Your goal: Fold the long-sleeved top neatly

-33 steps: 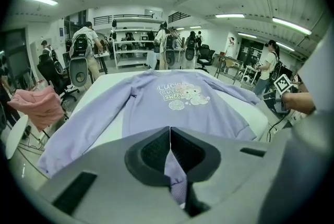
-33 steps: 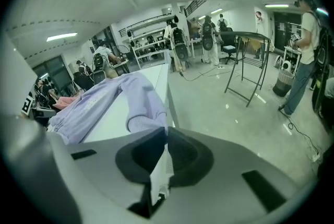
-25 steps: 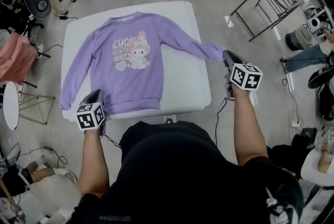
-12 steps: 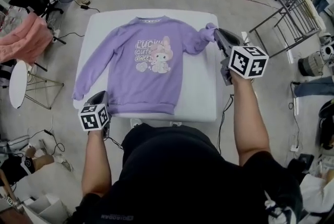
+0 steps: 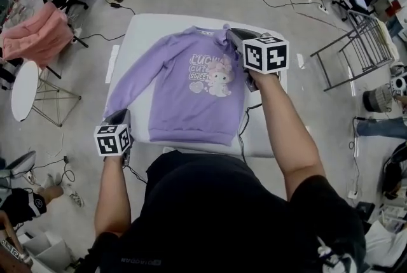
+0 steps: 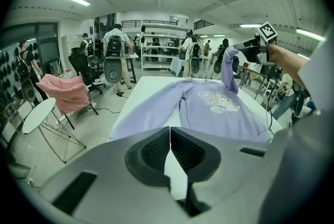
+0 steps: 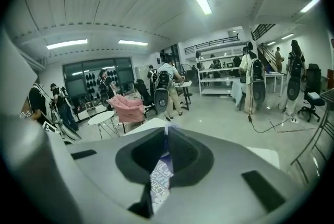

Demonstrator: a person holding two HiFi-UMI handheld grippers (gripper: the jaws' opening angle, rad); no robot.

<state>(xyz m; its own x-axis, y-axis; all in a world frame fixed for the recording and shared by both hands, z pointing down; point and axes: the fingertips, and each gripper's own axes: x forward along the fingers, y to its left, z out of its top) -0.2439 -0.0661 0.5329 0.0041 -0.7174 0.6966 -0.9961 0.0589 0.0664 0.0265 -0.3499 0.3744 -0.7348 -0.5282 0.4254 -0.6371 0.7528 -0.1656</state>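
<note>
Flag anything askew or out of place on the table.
Nothing damaged. The purple top lies lopsided: one sleeve is pinched in the right gripper, lifted over the chest; the other sleeve sprawls diagonally toward the table edge.

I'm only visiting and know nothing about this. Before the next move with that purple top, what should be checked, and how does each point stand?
1. Right gripper grips the sleeve: ok, purple cloth is pinched between its jaws.
2. Sleeve lifted over the top: ok, it hangs down from the gripper.
3. Left gripper free: ok, jaws together with nothing between them.
4. Other sleeve lying straight on the table: ok.
5. Crease at the shoulder neat: cannot tell, the right gripper hides it in the head view.
</note>
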